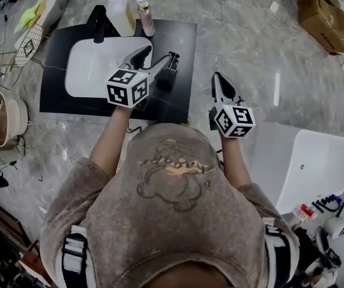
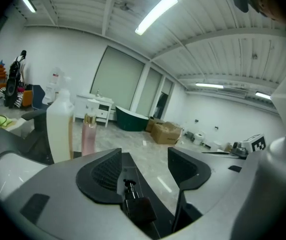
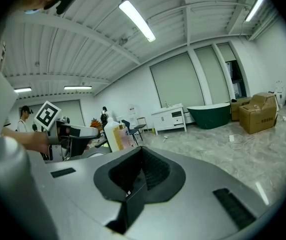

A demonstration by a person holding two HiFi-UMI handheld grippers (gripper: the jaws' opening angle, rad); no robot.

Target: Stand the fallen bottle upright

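A small black pump bottle [image 1: 168, 74] stands upright on the black counter [image 1: 181, 41], just right of the white sink basin [image 1: 90, 65]. My left gripper [image 1: 158, 59] is open, with a jaw on either side of the bottle and its pads off it. In the left gripper view the black pump bottle [image 2: 137, 206] sits low between the spread jaws of the left gripper [image 2: 145, 156]. My right gripper [image 1: 222, 84] hangs to the right of the counter, shut and empty. The right gripper [image 3: 139, 176] shows its jaws pressed together in its own view.
A tall cream bottle [image 1: 120, 14] and a pink bottle [image 1: 145, 14] stand behind the basin beside a black faucet [image 1: 99, 23]. A white bathtub [image 1: 304, 161] lies at the right, cardboard boxes [image 1: 325, 17] at the far right, a round wooden basin [image 1: 3, 119] on the floor at the left.
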